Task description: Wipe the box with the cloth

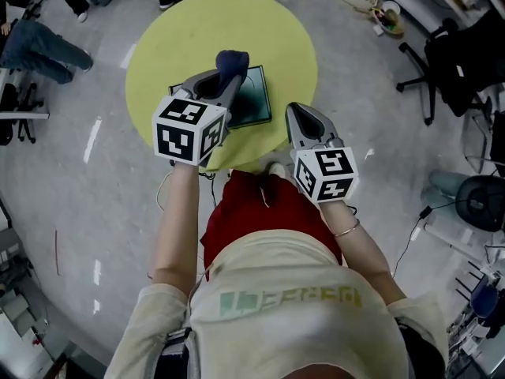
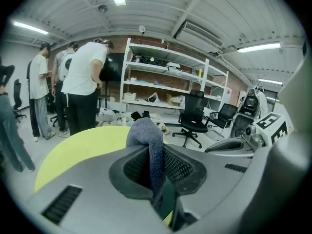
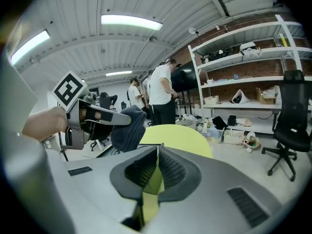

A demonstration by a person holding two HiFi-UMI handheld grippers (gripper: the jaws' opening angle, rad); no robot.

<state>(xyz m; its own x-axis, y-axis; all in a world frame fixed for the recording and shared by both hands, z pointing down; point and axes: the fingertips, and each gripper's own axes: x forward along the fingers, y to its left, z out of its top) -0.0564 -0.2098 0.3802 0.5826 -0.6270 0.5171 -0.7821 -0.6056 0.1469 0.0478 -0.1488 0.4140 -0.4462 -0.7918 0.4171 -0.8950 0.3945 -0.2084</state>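
Round yellow-green table, plain matte top, standing on grey floor. Carries a flat dark-green box: lying flat, close to the table's near edge, roughly mid-width, with a strip of yellow top between box and edge. Box outline rectangular, right and far sides clear in head view, left part hidden there. Floor around the table also carries a black office chair, well off the table's right edge.

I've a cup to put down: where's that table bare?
The yellow table is bare on its far half, beyond the box. The near edge is crowded: box, cloth in the left hand-held gripper, right hand-held gripper.
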